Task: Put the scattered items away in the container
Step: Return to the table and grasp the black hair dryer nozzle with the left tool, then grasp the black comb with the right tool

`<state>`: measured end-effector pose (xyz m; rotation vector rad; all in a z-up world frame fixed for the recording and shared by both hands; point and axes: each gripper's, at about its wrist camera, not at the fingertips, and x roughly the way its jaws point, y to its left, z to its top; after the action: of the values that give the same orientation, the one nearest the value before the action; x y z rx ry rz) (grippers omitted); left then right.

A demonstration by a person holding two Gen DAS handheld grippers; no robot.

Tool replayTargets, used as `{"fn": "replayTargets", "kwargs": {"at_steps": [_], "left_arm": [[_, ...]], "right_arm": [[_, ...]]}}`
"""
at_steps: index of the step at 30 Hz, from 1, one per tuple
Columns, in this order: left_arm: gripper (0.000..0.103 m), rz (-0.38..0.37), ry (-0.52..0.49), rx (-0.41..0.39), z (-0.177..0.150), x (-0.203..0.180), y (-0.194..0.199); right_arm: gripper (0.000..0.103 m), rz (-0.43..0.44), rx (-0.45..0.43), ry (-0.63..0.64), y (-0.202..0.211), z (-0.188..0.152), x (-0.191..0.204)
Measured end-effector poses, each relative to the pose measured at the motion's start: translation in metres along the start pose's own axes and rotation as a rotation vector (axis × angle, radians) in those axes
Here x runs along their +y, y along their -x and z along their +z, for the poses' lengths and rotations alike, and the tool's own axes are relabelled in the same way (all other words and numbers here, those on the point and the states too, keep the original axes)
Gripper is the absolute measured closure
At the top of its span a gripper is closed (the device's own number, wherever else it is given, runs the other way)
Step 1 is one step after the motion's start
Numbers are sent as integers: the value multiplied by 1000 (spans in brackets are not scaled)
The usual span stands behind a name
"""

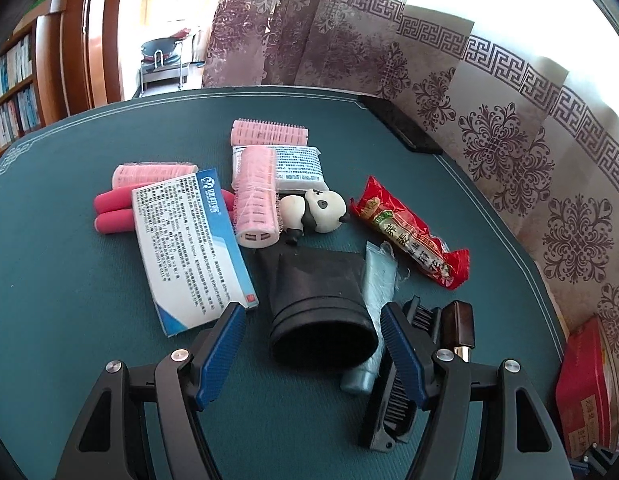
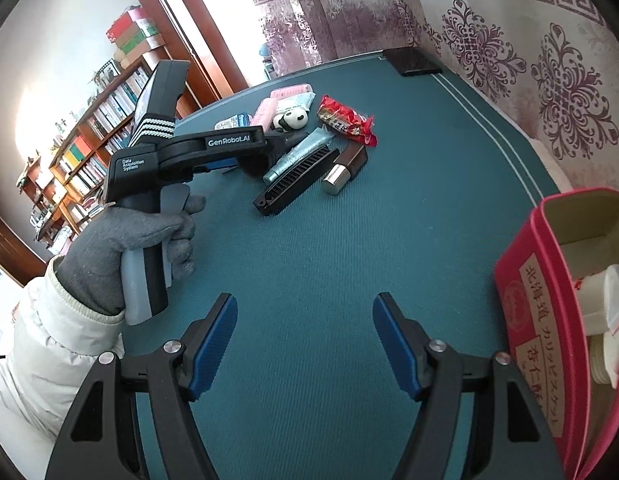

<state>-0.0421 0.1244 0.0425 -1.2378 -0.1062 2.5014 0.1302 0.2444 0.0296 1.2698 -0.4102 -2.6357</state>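
Your left gripper hangs with jaws spread around the black nozzle, not yet pinching. It looks light and stiff; grip its ribbed wide rim. Your right gripper is spread, empty, beside the red box. Beyond lie the pink rollers.

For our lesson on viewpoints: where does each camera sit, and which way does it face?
Left wrist: on the left gripper, looking down at the black nozzle; only its blue fingers show.
Right wrist: on the right gripper, facing bare green table; gloved left hand shows.
Shared: toy panda, red snack packet, red tin.
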Motion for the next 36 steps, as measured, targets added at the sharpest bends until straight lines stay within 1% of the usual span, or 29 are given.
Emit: {"fn": "replayTargets", "kwargs": {"at_steps": [2,4,5,6,7,14,20,26,32,36], "left_arm": [[32,-2,-6,2,0,0,-4],[41,-9,-6,15,0,2,-10],[44,-16,-3,9,0,3,-11],[50,-19,-2,6,0,5,-10],[52,-22,-2,5,0,6,-9],[52,-32,2,6,-11,14,1],[52,-26,20,-5,-32,30,27],[52,-8,23,-28,-58,45,57],[52,-14,44,-33,-79,58,72],[52,-1,49,-39,-87,64,74]], "right_arm": [[29,0,4,-1,-2,0,0],[29,1,8,-1,-4,1,1],[29,-1,9,1,-5,0,1],[29,-1,11,3,-5,0,2],[29,-2,12,5,-6,0,2],[29,-3,16,13,-9,-1,6],[29,10,30,33,-20,0,14],[29,40,47,48,-33,5,26],[29,39,58,60,-52,21,37],[29,5,58,63,-69,39,41]]}}
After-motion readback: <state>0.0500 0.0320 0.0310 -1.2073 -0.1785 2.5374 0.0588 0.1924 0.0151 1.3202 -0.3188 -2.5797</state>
